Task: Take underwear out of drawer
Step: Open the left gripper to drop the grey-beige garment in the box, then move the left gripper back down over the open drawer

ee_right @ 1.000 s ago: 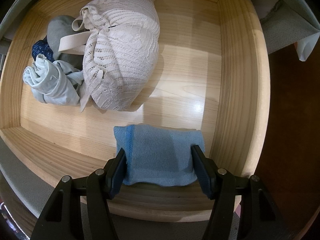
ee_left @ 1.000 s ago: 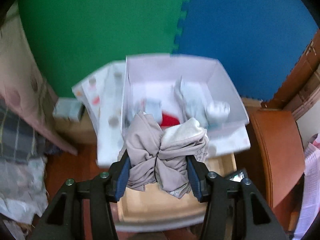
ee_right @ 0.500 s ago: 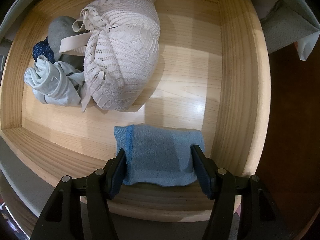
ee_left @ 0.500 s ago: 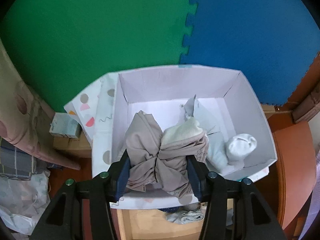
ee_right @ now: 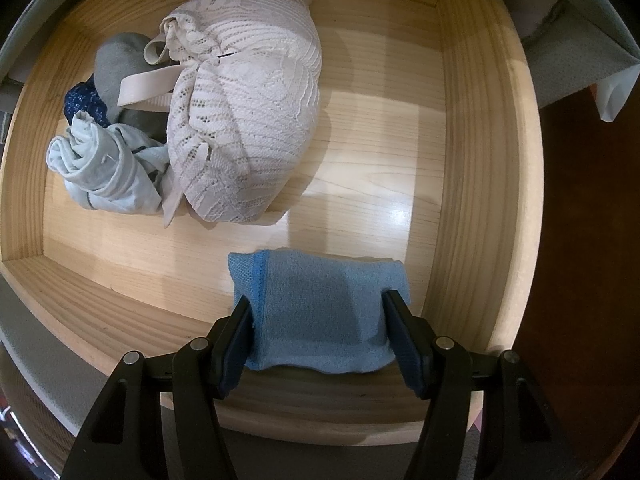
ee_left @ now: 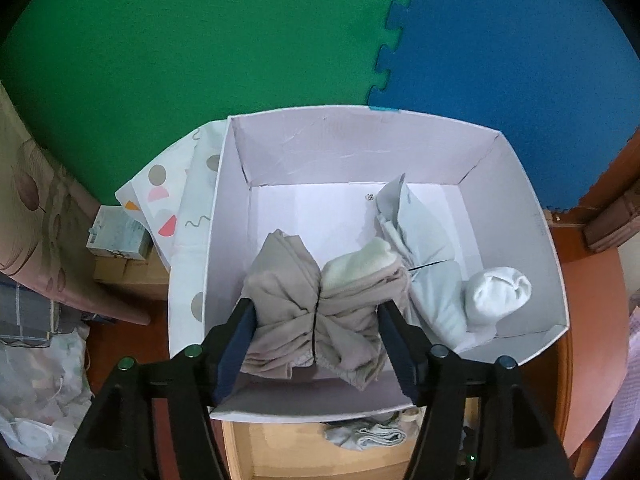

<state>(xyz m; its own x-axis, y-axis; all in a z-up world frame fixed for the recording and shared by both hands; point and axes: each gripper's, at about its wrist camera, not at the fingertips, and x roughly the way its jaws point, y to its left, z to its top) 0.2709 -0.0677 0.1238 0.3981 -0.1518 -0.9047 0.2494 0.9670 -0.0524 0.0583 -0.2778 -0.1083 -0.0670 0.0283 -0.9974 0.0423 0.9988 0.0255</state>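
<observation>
My left gripper [ee_left: 316, 320] is shut on bunched beige underwear [ee_left: 316, 300] and holds it over the open white box [ee_left: 360, 148]. The box holds a pale blue garment [ee_left: 424, 240] and a white rolled sock [ee_left: 500, 292]. My right gripper [ee_right: 318, 320] is shut on folded light blue underwear [ee_right: 320, 312] just above the near part of the wooden drawer [ee_right: 360, 132]. A cream lace garment [ee_right: 248, 132], a pale blue garment [ee_right: 108, 172], a grey piece [ee_right: 118, 64] and a dark blue piece [ee_right: 84, 100] lie at the drawer's far left.
Green [ee_left: 200, 60] and blue [ee_left: 500, 48] foam mats cover the floor beyond the box. A patterned box lid [ee_left: 176, 208] and a small carton [ee_left: 118, 234] lie left of the box. A drawer with a pale garment [ee_left: 364, 436] shows below the box.
My left gripper has carried the beige underwear forward from above the drawer to over the white box. My right gripper and the blue underwear have stayed still.
</observation>
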